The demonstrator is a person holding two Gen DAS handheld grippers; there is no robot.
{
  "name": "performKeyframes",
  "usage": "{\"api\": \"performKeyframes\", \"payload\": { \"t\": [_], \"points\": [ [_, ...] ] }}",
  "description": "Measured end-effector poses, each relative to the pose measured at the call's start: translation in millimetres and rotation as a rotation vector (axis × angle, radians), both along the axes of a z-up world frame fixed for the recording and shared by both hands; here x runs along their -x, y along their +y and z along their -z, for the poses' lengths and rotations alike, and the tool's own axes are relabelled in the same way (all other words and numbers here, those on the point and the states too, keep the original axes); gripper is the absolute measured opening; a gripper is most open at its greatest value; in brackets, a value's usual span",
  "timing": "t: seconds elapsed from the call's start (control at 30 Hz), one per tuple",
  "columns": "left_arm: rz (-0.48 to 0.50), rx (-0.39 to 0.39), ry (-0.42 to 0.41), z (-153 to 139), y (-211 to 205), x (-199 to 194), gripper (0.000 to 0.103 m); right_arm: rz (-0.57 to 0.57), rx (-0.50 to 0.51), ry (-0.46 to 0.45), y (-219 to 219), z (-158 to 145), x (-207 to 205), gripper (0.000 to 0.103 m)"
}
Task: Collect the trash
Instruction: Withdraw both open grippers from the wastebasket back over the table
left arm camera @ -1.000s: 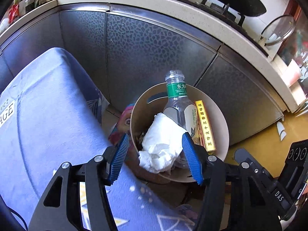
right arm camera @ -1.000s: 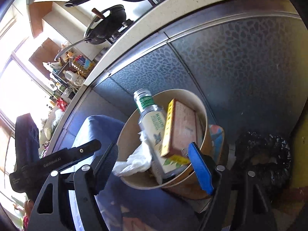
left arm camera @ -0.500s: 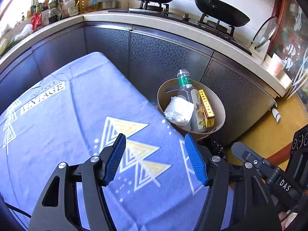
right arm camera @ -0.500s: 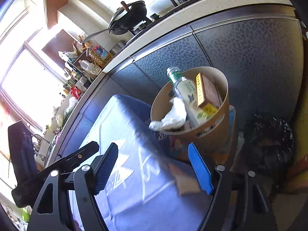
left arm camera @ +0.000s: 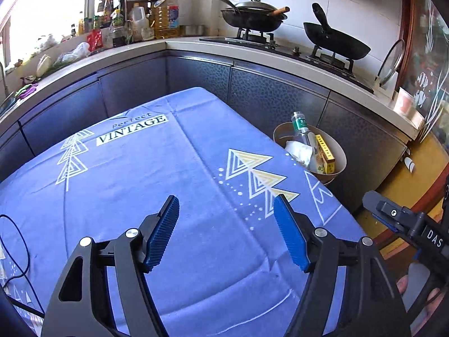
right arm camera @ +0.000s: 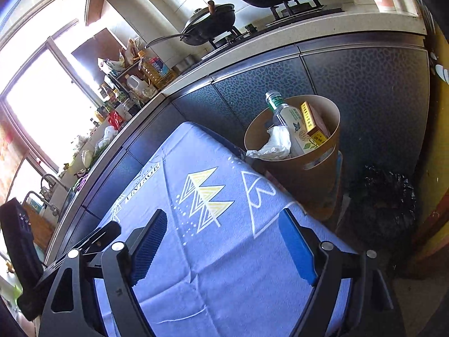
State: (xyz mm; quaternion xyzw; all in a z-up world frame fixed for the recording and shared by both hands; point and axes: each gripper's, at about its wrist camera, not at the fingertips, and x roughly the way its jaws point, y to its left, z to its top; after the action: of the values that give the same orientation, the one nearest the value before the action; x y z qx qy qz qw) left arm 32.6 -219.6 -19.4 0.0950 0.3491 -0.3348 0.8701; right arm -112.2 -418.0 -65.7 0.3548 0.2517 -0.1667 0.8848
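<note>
— What do you get from the left wrist view?

— The left gripper hangs over the blue cloth on the surface, its fingers apart and opening, nothing between them. Beyond the right finger and off to its right, past the surface's edge, stands the tan bin. In it are a clear bottle, a wad of white tissue and a yellow box.

— And the right wrist view?

— Much the same. The right gripper is over the cloth too, fingers wide and opening, empty. The bin sits ahead of the right finger, against the dark cabinet doors, with the bottle leaning out, tissue draped at the rim and box beside the bottle. A black bag lies on the floor to the right of the bin.
</note>
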Motion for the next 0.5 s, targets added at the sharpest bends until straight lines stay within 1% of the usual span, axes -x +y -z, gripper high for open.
{"api": "performKeyframes", "payload": {
  "t": [0.13, 0.27, 0.4, 0.5],
  "points": [
    [-0.022, 0.007, -0.044, -3.2, 28.9, 9.3, 0.076, -0.015, 0.012, 0.019, 17.4, -2.6, -1.7, 0.084],
    [-0.045, 0.018, -0.066, -5.4, 53.1, 15.3, 0.081, -0.045, 0.045, 0.028, 39.6, -8.6, -4.5, 0.087],
    [-0.069, 0.04, -0.084, -9.0, 74.8, 19.6, 0.088, -0.052, 0.098, 0.015, 60.6, -19.5, -3.9, 0.093],
    [-0.084, 0.05, -0.101, -12.3, 86.5, 22.2, 0.09, -0.038, 0.127, 0.003, 72.4, -25.7, -1.6, 0.097]
  ]
}}
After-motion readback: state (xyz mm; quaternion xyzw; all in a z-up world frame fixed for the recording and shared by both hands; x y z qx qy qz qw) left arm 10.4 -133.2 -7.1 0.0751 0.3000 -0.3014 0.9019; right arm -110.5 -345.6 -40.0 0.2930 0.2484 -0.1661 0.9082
